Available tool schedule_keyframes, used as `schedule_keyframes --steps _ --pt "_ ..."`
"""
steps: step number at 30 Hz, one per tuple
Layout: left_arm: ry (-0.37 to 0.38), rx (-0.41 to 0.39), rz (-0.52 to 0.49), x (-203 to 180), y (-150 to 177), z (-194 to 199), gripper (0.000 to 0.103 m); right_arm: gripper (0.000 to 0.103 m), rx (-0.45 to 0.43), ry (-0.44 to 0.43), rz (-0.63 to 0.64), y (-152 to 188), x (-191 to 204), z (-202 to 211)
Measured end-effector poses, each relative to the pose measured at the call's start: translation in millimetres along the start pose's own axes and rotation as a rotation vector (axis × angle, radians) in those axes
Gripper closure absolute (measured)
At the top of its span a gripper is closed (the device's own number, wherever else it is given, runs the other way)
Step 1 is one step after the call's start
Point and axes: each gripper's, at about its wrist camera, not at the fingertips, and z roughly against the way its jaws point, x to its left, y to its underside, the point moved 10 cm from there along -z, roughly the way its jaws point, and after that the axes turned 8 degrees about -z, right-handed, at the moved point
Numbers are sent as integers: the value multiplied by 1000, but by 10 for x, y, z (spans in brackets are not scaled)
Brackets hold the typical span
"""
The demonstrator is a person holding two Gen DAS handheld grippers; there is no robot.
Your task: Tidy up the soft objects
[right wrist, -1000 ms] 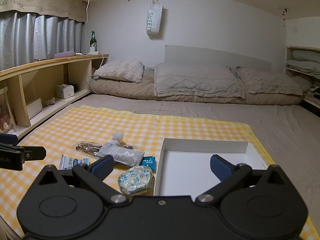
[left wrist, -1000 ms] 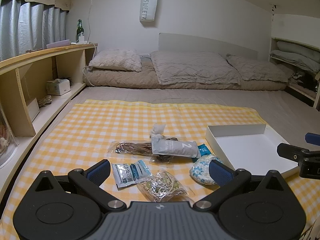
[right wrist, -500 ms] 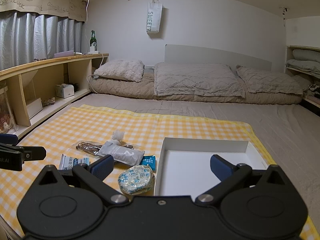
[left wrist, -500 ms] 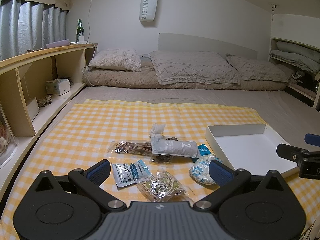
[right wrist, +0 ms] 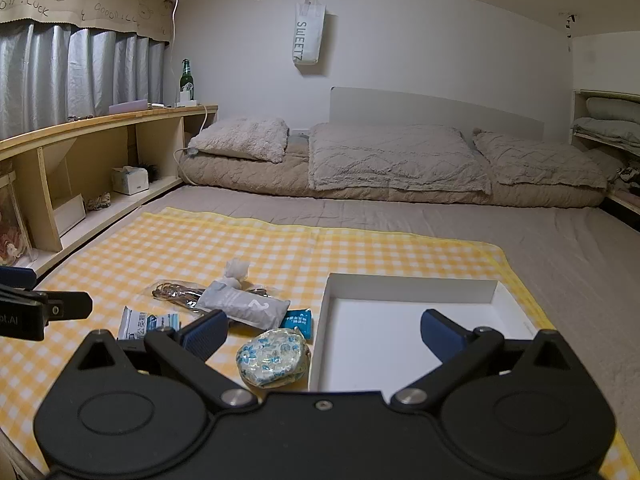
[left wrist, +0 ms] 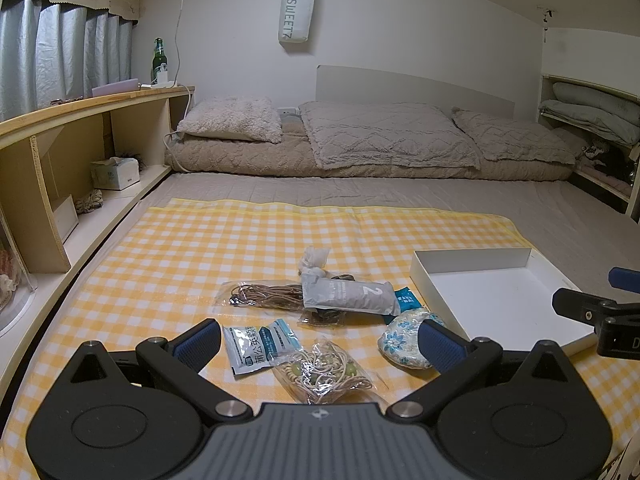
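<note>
Soft packets lie on a yellow checked cloth (left wrist: 192, 256): a grey pouch marked 2 (left wrist: 346, 294), a bag of brown cord (left wrist: 264, 294), a blue-white sachet (left wrist: 260, 344), a bag of beads (left wrist: 324, 370), a floral pouch (left wrist: 404, 338) and a small teal packet (left wrist: 406, 300). An empty white tray (left wrist: 496, 300) lies to their right. My left gripper (left wrist: 320, 342) is open above the beads and sachet. My right gripper (right wrist: 322, 332) is open and empty, straddling the floral pouch (right wrist: 274, 356) and the tray's (right wrist: 412, 286) left wall.
A wooden shelf unit (left wrist: 80, 152) with a tissue box (left wrist: 116, 174) runs along the left. Pillows and a folded quilt (left wrist: 384, 140) lie at the far wall. Folded bedding fills a shelf (left wrist: 592, 116) at the right. Grey bed sheet (right wrist: 580, 264) surrounds the cloth.
</note>
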Motion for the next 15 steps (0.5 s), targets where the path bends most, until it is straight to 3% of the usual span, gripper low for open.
schedule_keyframes --steps 15 --pt "-1 0 0 2 -1 1 0 0 2 -1 3 11 -17 4"
